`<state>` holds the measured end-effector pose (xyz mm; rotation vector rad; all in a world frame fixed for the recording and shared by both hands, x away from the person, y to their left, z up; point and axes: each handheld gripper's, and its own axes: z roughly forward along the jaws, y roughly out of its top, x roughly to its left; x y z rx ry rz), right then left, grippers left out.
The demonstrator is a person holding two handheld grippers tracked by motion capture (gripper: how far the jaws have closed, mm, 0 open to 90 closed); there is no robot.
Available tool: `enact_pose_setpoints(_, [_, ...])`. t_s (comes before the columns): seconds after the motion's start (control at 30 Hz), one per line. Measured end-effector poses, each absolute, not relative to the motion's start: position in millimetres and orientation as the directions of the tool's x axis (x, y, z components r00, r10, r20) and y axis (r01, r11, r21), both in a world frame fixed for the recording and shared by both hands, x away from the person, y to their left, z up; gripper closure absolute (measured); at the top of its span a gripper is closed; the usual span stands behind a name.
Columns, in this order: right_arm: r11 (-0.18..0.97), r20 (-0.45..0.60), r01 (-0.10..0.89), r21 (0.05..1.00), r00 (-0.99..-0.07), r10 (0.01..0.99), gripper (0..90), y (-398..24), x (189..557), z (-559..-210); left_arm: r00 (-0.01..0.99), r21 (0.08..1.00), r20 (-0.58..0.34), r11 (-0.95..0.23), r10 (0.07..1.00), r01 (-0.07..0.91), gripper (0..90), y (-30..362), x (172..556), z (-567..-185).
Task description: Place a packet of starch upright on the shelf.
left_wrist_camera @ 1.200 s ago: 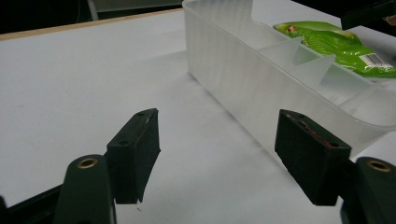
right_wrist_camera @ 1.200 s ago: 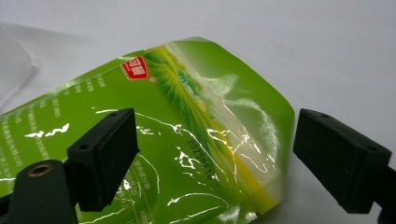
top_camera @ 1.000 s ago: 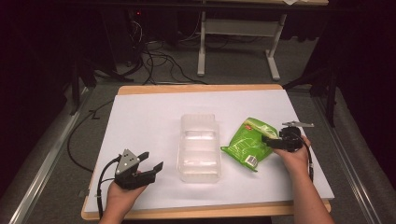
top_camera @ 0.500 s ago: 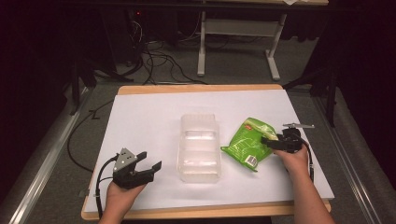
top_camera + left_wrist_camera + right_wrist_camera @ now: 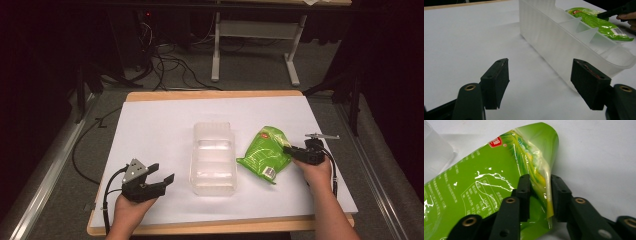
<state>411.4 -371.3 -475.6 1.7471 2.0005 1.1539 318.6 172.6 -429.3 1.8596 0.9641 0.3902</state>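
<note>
Pouch: your right hand-held gripper [image 5: 537, 195] clamps the green pouch [image 5: 264, 151] by its edge | your left hand-held gripper [image 5: 540, 86] rests jaws apart on the table [image 5: 155, 130], clear container [image 5: 214, 159] just ahead-right.

From my high view the white table sheet [image 5: 160, 130] is lit brightly and evenly from above, while the floor and the frame's edges fall into near black. In my left gripper view the clear bin [image 5: 564, 42] casts only a soft shadow at its base, and the jaws at the bottom of the frame look slightly soft. My right gripper view shows white glare streaks across the green packet [image 5: 486, 190], with the upper left corner blurred.
</note>
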Motion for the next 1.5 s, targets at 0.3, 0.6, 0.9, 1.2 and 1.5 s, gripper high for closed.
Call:
enact_pose_setpoints(0.3, [-0.017,0.290,0.685,0.728,-0.285,0.914,86.6,-366,402,-465,0.640,0.870,-0.131,-0.222,0.757,0.440,31.4,172,317,-428])
enact_pose_setpoints(0.6, [-0.016,0.256,0.570,0.821,-0.343,0.904,87.6,-358,382,-439,0.647,0.875,-0.115,-0.231,0.754,0.425,31.0,171,316,-428])
enact_pose_setpoints(0.9, [-0.013,0.233,0.481,0.877,-0.400,0.887,88.4,-344,367,-416,0.650,0.874,-0.099,-0.247,0.754,0.420,30.7,170,316,-429])
enact_pose_setpoints(1.2, [0.003,0.178,0.371,0.929,-0.453,0.873,88.9,-320,352,-385,0.651,0.875,-0.094,-0.249,0.754,0.415,30.7,169,316,-429])
enact_pose_setpoints(1.5, [-0.006,0.131,0.273,0.962,-0.442,0.887,89.1,-307,344,-371,0.652,0.875,-0.092,-0.251,0.753,0.414,30.7,169,316,-429])
